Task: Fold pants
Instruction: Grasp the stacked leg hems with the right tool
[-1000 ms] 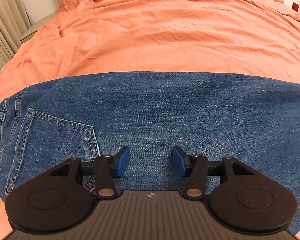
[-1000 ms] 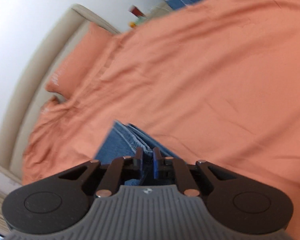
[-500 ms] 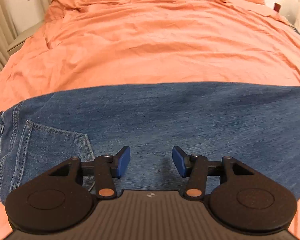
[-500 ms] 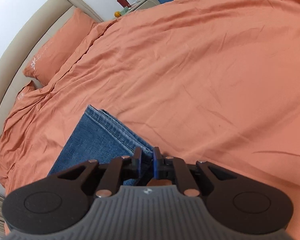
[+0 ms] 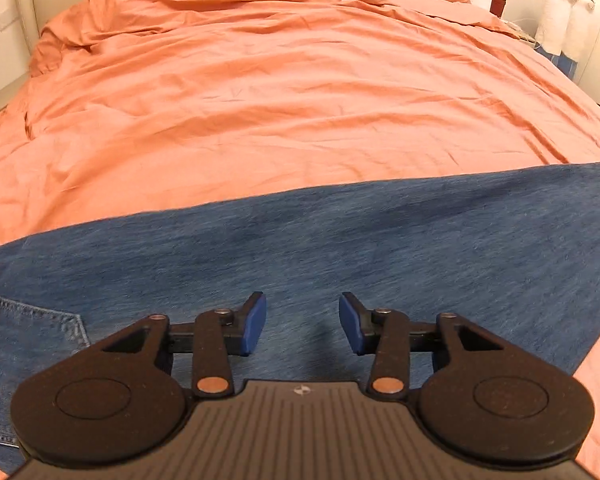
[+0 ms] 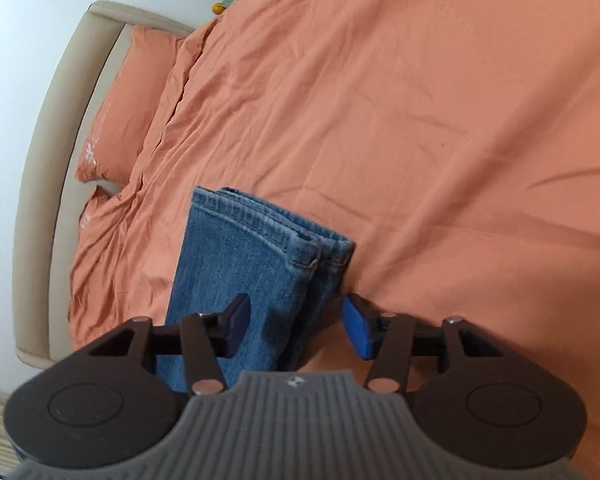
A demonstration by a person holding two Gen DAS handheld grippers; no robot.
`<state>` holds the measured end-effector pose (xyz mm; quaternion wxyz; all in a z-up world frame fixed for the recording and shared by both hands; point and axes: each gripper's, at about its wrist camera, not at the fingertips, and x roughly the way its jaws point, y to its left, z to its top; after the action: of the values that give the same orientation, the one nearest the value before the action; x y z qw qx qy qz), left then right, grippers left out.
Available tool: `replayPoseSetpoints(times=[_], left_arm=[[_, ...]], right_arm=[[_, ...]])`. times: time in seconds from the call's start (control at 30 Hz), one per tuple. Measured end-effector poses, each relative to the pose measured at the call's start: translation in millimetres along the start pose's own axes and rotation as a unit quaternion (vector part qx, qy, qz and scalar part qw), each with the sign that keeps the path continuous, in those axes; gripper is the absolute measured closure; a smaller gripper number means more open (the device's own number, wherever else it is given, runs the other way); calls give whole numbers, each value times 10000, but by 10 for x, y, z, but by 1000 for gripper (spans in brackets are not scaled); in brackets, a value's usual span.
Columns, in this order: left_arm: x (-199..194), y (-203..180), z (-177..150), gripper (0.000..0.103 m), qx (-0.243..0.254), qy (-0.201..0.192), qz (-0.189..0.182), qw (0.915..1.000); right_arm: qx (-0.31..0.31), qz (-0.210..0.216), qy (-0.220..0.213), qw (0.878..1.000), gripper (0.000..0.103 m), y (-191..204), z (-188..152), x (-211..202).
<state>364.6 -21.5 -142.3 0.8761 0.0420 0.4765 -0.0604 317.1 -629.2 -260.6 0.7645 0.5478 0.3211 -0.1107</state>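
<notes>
Blue jeans [image 5: 340, 240] lie flat across the orange bed, folded lengthwise, with a back pocket [image 5: 32, 340] at the left edge and the hem end at the far right. My left gripper [image 5: 302, 320] hovers over the middle of the legs. Its jaws are closing, with nothing between the blue pads. In the right wrist view the stacked leg hems [image 6: 260, 240] rest on the bed. My right gripper [image 6: 296, 316] straddles their near edge. Its jaws are opening, the denim lies between them, and the pads stand off it.
The orange duvet [image 5: 280, 100] covers the whole bed beyond the jeans. Orange pillows [image 6: 132, 100] and a beige headboard [image 6: 48, 120] lie at the far end. White plush toys [image 5: 560, 12] stand by the bedside at the upper right.
The right gripper's jaws have come apart and let go of the leg hems, which now lie on the bed. The left gripper has slid right along the jeans, and its jaws have narrowed a little.
</notes>
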Motion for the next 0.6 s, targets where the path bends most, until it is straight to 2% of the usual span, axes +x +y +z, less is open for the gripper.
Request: replayPoseSetpoints(times=[0.03, 0.07, 0.13, 0.2, 0.3, 0.47, 0.6], left_arm=[[18, -51, 21, 52, 80, -3, -92, 9999], [33, -103, 41, 53, 149, -19, -191, 9997], [88, -221, 96, 55, 300, -18, -449, 9985], [158, -373, 148, 59, 494, -30, -665, 9966], [368, -669, 275, 65, 789, -32, -832, 9934], [802, -1126, 569, 76, 934, -59, -1034, 9902], [1085, -1484, 765, 82, 1066, -42, -1101, 9882]], right_arm=[[43, 19, -60, 10000, 80, -25, 25, 28], [129, 60, -122, 9998, 84, -56, 58, 31], [334, 295, -195, 9988, 85, -131, 147, -10], [287, 433, -121, 9986, 87, -141, 211, -33], [-299, 349, -73, 9989, 91, -9, 226, -67], [-674, 231, -75, 9974, 92, 142, 244, -100], [-931, 66, -65, 9956, 92, 186, 233, -76]])
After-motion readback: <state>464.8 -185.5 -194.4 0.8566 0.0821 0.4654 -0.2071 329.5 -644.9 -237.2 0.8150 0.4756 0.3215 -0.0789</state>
